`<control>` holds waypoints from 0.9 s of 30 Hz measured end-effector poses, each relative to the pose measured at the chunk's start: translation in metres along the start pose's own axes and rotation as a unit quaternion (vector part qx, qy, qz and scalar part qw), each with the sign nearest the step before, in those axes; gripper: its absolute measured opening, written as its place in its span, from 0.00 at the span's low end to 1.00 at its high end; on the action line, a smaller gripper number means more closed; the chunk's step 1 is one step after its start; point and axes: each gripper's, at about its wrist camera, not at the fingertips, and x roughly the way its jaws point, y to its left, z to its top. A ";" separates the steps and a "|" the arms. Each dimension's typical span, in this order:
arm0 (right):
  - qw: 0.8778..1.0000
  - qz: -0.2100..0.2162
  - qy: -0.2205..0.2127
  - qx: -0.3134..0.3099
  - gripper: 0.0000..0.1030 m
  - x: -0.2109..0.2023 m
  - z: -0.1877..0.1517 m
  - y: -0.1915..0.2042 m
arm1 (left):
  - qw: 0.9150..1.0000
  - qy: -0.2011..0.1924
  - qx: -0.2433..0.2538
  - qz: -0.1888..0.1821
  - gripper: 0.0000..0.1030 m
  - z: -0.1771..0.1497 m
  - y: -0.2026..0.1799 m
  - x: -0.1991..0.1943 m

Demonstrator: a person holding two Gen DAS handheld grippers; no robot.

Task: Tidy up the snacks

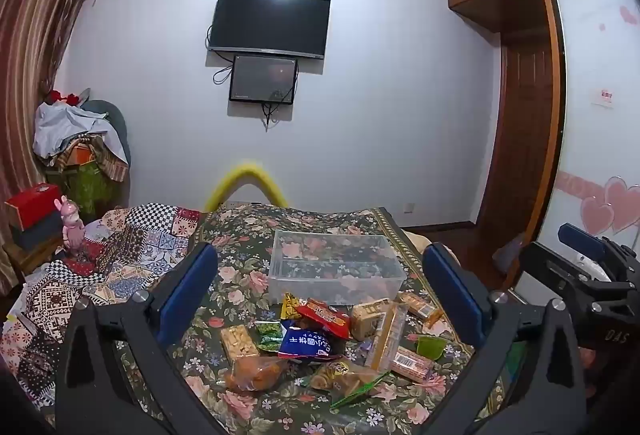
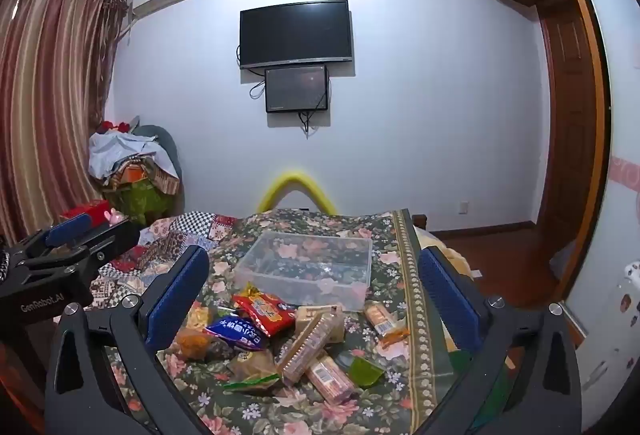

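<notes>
Bedroom, floral-covered worktop (image 1: 248,235): your clear bin (image 1: 334,267) sits empty near its far edge, snacks (image 1: 320,339) piled loose just in front. Your left gripper (image 1: 320,299) and right gripper (image 2: 312,299) hover wide, holding nothing. Nothing sorted yet.

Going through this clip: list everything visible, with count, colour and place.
clear plastic bin: one, transparent, empty, behind the snacks
snack pile: over ten packets, mixed colours, loose on floral cloth
blue packet: one, pile centre
red packet: one, just behind the blue
green jelly cup: one, pile's right edge
screens: two, black, on wall
left gripper: open, above pile
right gripper: open, above pile
</notes>
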 end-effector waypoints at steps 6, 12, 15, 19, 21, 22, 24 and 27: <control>1.000 0.001 0.000 0.002 1.00 0.000 0.000 0.001 | 1.000 -0.004 0.005 -0.001 1.00 -0.001 0.000 0.000; 1.000 0.001 0.001 0.011 1.00 -0.011 0.001 -0.005 | 1.000 -0.001 0.006 -0.003 1.00 -0.003 -0.002 0.000; 1.000 0.003 0.006 0.006 1.00 0.001 -0.001 0.001 | 1.000 0.000 0.008 -0.003 1.00 -0.004 -0.002 0.002; 1.000 0.004 0.006 0.008 1.00 0.000 0.000 0.000 | 1.000 -0.001 0.011 -0.005 1.00 -0.004 -0.002 0.002; 1.000 0.004 0.007 0.008 1.00 0.001 0.000 0.000 | 1.000 -0.001 0.013 -0.005 1.00 -0.004 -0.003 0.003; 1.000 0.004 0.007 0.008 1.00 0.000 0.000 0.000 | 1.000 -0.001 0.014 -0.005 1.00 -0.004 -0.004 0.002; 1.000 0.004 0.007 0.009 1.00 0.000 0.000 0.000 | 1.000 -0.002 0.014 -0.005 1.00 -0.004 -0.004 0.002; 1.000 0.004 0.007 0.009 1.00 0.000 0.001 0.000 | 1.000 -0.002 0.015 -0.005 1.00 -0.003 -0.004 0.001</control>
